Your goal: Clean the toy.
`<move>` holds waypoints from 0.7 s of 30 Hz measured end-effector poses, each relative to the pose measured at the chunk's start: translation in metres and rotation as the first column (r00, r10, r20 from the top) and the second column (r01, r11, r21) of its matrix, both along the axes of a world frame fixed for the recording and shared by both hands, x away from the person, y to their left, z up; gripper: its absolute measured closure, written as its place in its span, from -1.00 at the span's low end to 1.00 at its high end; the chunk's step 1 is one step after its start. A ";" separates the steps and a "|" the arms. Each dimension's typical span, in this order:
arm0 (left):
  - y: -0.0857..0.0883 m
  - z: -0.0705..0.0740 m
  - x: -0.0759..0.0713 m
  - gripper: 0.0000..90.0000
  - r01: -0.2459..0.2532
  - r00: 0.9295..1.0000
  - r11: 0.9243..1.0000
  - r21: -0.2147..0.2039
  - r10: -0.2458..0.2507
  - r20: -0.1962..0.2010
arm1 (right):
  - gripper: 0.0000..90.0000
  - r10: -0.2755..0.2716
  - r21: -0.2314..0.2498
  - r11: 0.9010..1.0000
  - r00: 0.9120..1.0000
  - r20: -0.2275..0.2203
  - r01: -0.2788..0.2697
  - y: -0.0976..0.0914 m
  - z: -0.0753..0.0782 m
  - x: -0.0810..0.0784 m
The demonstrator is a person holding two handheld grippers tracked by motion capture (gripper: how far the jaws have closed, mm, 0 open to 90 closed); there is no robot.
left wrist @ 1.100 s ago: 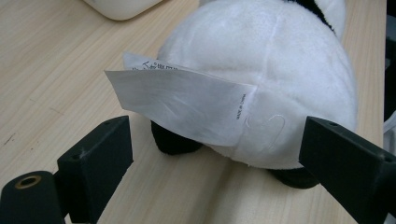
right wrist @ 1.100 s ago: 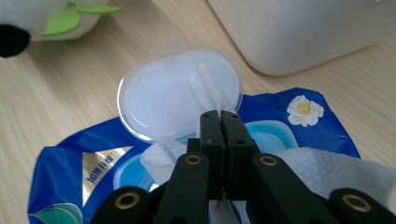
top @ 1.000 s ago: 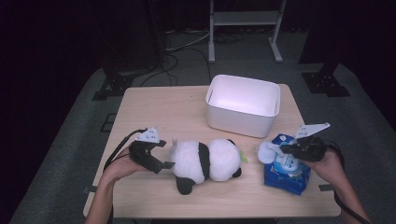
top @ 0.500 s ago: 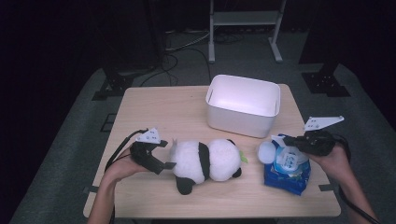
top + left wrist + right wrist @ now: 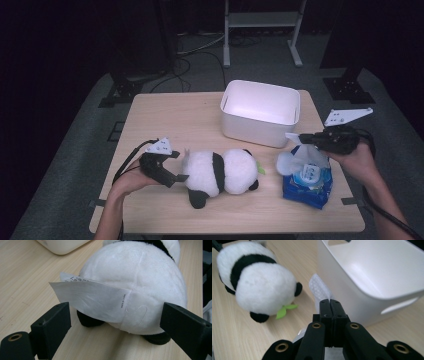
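Note:
A black-and-white panda plush (image 5: 222,170) lies on its side at the front middle of the wooden table (image 5: 165,120). My left gripper (image 5: 177,167) stands open at its left end. In the left gripper view the jaws straddle the plush's white rump (image 5: 150,277) and its sewn-in label (image 5: 92,300). My right gripper (image 5: 295,137) is shut on a white wet wipe (image 5: 295,160), which hangs up out of a blue wipe pack (image 5: 307,185) at the front right. In the right gripper view the shut jaws (image 5: 329,302) pinch the wipe (image 5: 319,288), with the panda (image 5: 262,287) beyond.
A white plastic bin (image 5: 250,132) stands at the back right of the table, just behind the wipe pack; its wall (image 5: 342,282) is close beside the right gripper. Cables trail from both grippers over the table's edges. The floor around is dark, with stand legs.
My right gripper has risen from the blue pack and drawn the wipe up with it. The left gripper and the panda have stayed put.

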State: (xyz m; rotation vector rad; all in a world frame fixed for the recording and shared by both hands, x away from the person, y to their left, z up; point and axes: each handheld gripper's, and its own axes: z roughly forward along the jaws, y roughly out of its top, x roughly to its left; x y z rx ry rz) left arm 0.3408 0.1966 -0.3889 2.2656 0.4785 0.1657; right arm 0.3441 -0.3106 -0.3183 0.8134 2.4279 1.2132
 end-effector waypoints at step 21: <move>0.001 -0.004 0.000 -0.81 0.006 1.000 1.000 -0.008 -0.006 -0.012 | 0.97 0.273 -0.013 0.962 0.961 0.035 -0.273 0.115 0.060 0.014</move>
